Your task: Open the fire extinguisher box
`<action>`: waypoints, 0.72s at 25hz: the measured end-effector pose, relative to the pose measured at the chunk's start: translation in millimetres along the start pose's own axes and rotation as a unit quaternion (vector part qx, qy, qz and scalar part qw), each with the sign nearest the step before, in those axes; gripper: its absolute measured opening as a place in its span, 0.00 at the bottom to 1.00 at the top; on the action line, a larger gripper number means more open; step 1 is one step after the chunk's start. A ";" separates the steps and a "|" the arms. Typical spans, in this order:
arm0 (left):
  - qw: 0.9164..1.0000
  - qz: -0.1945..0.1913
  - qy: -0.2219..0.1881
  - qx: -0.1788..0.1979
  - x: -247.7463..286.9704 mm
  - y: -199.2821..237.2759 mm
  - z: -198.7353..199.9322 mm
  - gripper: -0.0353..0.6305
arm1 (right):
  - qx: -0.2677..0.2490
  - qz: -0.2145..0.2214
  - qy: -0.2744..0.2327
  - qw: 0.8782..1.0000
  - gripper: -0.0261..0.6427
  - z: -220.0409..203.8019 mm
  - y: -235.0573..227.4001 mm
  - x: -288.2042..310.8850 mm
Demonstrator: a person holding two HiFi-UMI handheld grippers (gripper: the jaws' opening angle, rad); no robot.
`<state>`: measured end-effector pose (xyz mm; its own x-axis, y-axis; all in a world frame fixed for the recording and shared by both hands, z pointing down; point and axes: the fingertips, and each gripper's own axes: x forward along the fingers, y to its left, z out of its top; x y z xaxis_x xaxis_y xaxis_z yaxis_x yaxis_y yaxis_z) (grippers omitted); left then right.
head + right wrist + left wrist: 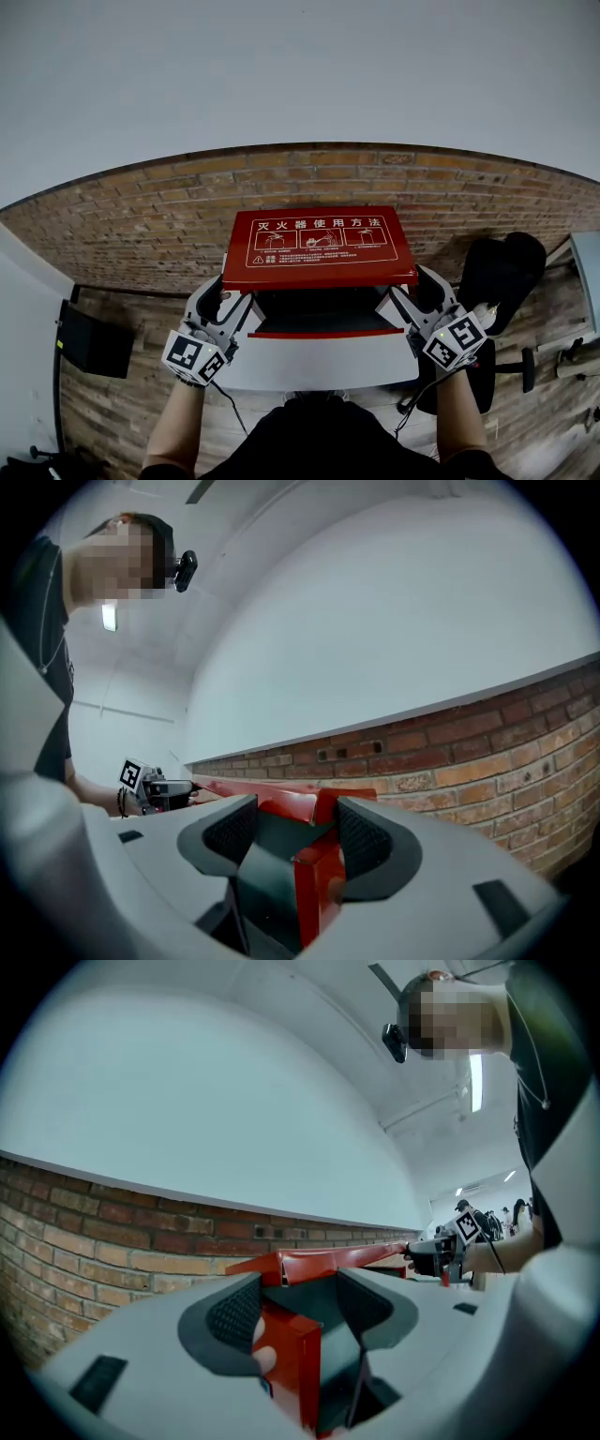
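The fire extinguisher box (319,364) stands against the brick wall. Its red lid (319,246), printed with white instructions, is tilted up off the box, and the dark inside shows under it. My left gripper (220,305) is at the lid's front left corner. In the left gripper view the red corner (291,1344) sits between the wide jaws (300,1312), against the left pad (234,1312), apart from the other. My right gripper (412,295) is at the front right corner. There the red corner (319,869) lies by the right pad (361,836) of the gripper (295,832), with a gap on the left.
A brick wall (141,216) runs behind the box, with plain white wall above it. A black office chair (502,272) stands to the right and a black case (94,342) on the wood floor to the left. The person's arms reach in from below.
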<state>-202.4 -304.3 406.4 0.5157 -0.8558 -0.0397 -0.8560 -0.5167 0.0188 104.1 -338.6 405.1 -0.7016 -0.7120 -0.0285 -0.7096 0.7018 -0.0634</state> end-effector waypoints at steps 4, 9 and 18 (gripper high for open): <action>1.000 0.008 -0.011 0.016 12.8 6.6 26.3 0.45 | -0.009 0.004 -0.011 1.000 0.45 26.7 -7.2 9.4; 0.999 0.019 -0.034 0.027 25.8 18.2 52.2 0.45 | -0.027 0.005 -0.027 0.999 0.45 52.4 -11.7 22.0; 0.996 0.041 -0.062 0.045 53.1 36.3 82.8 0.45 | -0.049 -0.007 -0.050 0.998 0.45 79.6 -26.4 44.9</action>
<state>-209.1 -366.4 322.3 0.4405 -0.8825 -0.1645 -0.8976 -0.4365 -0.0617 96.5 -391.0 326.1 -0.6849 -0.7174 -0.1272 -0.7258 0.6871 0.0328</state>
